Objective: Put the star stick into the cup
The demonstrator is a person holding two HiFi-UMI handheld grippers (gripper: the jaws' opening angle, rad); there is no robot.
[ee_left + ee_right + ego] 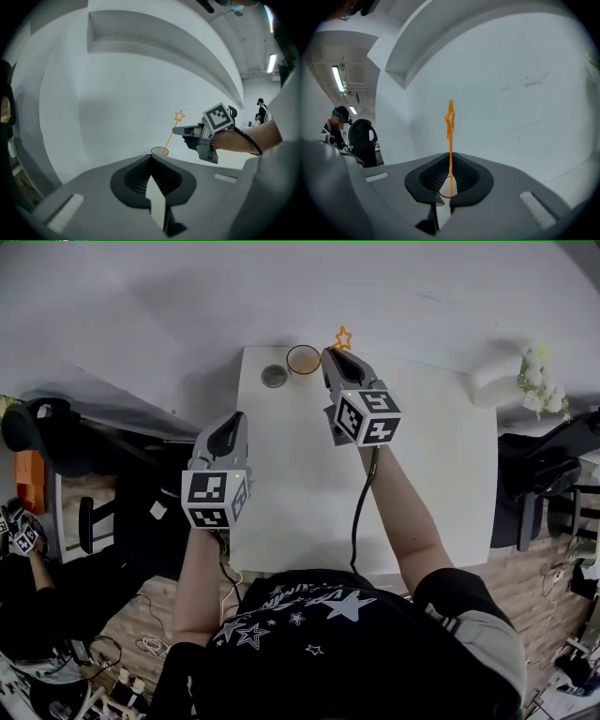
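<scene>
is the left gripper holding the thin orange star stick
No, the thin orange star stick sits pinched in the right gripper; the left gripper is shut empty.

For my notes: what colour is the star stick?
Orange. The star stick shows best in the right gripper view.

Looks like a lab or data-collection room in an open office. Bare white table (281,493) pushed against a blank white wall (187,296), black office chairs (33,427) beside it. Loose cables (155,645) and what looks like a power strip (120,692) on the floor, tube lights (338,78) overhead. A second marker cube (21,535) sits by another person at far left.
</scene>
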